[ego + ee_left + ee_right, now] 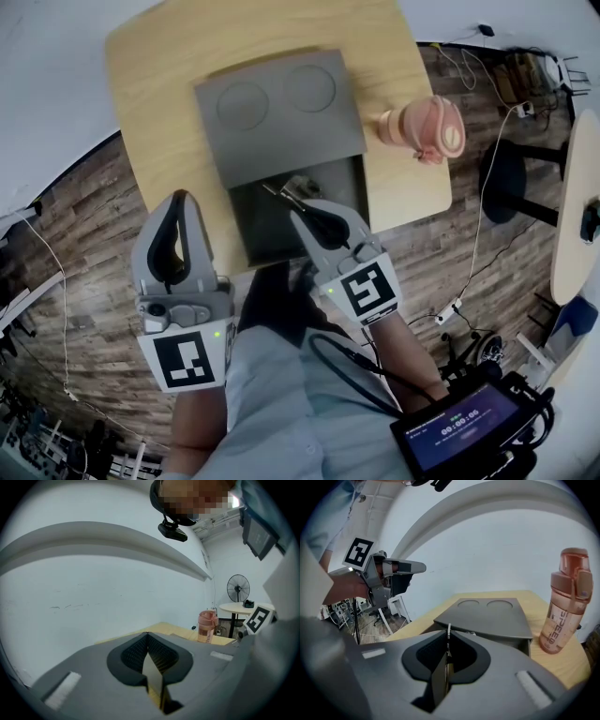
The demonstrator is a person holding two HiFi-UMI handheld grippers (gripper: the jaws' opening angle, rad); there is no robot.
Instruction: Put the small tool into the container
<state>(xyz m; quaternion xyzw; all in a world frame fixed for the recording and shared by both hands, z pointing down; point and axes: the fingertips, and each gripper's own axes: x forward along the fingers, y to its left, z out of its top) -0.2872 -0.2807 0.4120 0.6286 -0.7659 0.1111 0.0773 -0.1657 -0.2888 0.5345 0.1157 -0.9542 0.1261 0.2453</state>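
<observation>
Grey container [278, 120] lies half open on the table [157, 82]; the right gripper [302, 216] pinches a thin metal tool [448, 632] over it; the left gripper's [180, 201] jaws are pressed together, empty.

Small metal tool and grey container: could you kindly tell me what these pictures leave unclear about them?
1. Thin silver metal tool: right gripper view; the shut right gripper covers most of it, type unclear.
2. Grey sliding-lid container: head view; dark interior partly behind that gripper, contents unclear.

left gripper [181, 197] grey | right gripper [301, 217] grey | shirt [281, 394] pale blue
</observation>
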